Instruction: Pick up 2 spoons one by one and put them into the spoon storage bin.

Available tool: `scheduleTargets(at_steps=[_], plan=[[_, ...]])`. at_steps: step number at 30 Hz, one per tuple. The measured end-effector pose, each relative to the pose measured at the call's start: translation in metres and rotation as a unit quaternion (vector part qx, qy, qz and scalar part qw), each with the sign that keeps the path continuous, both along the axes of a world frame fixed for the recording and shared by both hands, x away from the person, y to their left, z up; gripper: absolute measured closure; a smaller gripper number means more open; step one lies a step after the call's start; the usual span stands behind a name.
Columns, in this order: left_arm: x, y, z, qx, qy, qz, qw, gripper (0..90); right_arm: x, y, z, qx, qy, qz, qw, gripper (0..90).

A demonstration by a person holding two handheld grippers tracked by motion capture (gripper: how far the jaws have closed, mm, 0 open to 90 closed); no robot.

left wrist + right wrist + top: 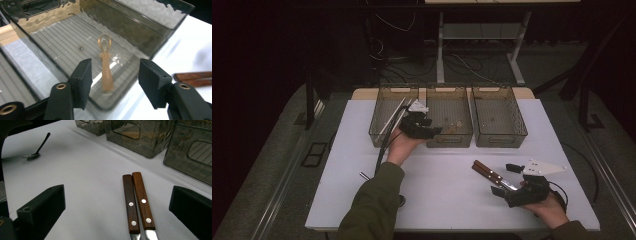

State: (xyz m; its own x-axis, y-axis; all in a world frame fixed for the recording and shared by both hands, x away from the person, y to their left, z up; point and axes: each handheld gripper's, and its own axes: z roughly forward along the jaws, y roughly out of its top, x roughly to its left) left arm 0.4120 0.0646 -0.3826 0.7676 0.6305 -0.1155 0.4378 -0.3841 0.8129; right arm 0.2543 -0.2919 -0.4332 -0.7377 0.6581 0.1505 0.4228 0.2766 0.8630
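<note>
**Both grippers held open over a white table**

Nearest the high camera, the right gripper [502, 189] was held low over the table [442, 195] at its near right corner, gripped by the right hand [549, 210]. Its jaws were spread wide with nothing between them. Two knives [137, 203] with riveted wooden handles were laid side by side, touching, just ahead of those jaws; their blades were pointed back toward the gripper and their handles away from it. Whether the blades were touched by the jaws could not be told.

Farther left, a dark spoon [37, 151] was seen lying on the bare table, well apart from the knives.

Beyond that, the left gripper [424, 127] was held by the left hand [402, 145], raised at the near edge of the bins. Its jaws were also released, empty, and poised above the near wall of the middle bin [160, 41]. A pale amber spoon [106, 65] was seen lying on that bin's ribbed floor, between the jaws in the gripper's own view but below them, its bowl pointed away.

At the far edge, three smoky clear bins were set in a row: the left bin [379, 117] held pale sticks leaned against its wall, and nothing could be made out in the right bin [517, 120].
</note>
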Motion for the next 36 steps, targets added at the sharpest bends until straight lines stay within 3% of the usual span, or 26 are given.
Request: scheduleTargets(at_steps=[4,6,14,19,26,36], plan=[[-0.013,0.007,0.003,-0.012,-0.005,0.0,0.9999,39.3,0.001,0.0,0.0,0.0,0.001,-0.001,1.0,0.8],[-0.02,0.012,0.005,0.003,-0.011,-0.008,0.9999,38.2,0.001,0.0,0.0,0.001,0.002,-0.001,1.0,0.8],[-0.041,0.029,0.0,-0.016,-0.023,-0.006,0.9996,34.8,0.002,-0.001,-0.001,-0.001,0.007,-0.001,1.0,0.7],[-0.057,0.043,-0.005,-0.023,-0.019,-0.003,0.9996,33.4,0.002,-0.002,-0.001,0.006,0.009,-0.01,0.9999,0.7],[-0.082,0.063,-0.014,-0.016,-0.016,-0.002,0.9997,30.2,0.0,0.0,0.001,-0.003,0.001,-0.025,0.9997,0.7],[-0.106,0.083,-0.021,-0.019,-0.014,-0.014,0.9996,29.3,0.002,-0.002,-0.001,-0.022,0.013,-0.029,0.9993,0.7]])
